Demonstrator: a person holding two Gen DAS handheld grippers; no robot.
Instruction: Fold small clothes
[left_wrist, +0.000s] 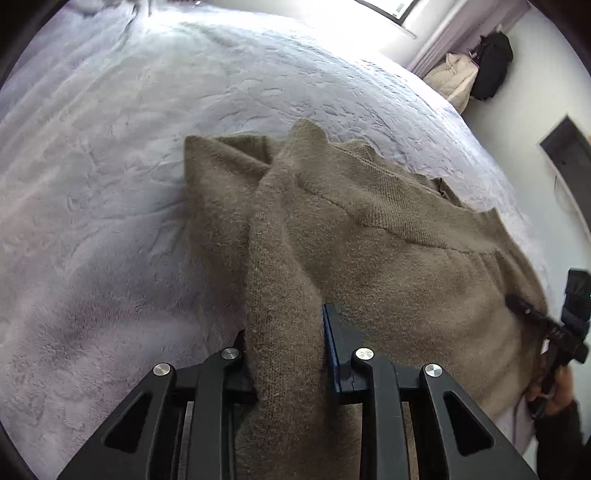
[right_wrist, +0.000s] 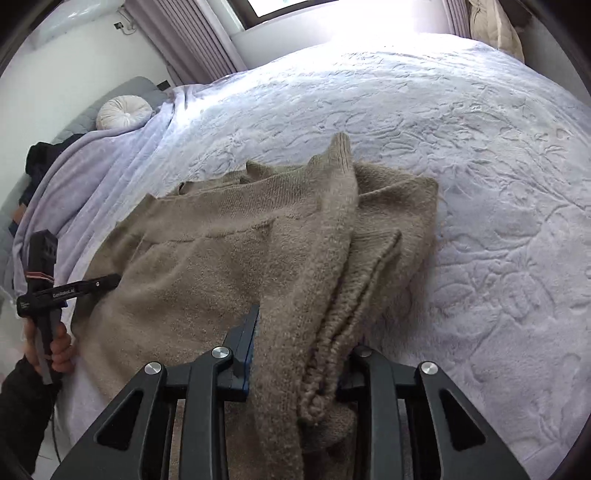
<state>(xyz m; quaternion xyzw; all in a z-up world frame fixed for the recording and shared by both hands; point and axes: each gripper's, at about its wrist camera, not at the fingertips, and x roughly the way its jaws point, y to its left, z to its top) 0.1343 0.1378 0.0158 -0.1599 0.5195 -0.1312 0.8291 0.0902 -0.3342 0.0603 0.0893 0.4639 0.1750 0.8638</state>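
Here a wide bed fills both views, covered by a pale lilac bedspread of plush fabric embossed with a leafy pattern; it is rumpled into long creases toward the head end. A tan knitted sweater lies near the close edge of the bed, partly folded, its ribbed collar and one sleeve turned up over the body.

The left gripper is clamped on a raised fold of the sweater, the knit pinched between its blue-padded fingers. The right gripper likewise grips a bunched thickness of the same garment, including a rolled knit hem, with the fabric filling the gap between its fingers.

Each camera catches the other tool at the frame edge, held by a hand in a dark sleeve.

Around the bed, the room is bright: a window above the far side throws strong light on the cover. Mauve curtains hang beside it. A round white cushion sits on a grey headboard pad. In the left view a cream coat and a black bag hang against the white wall.
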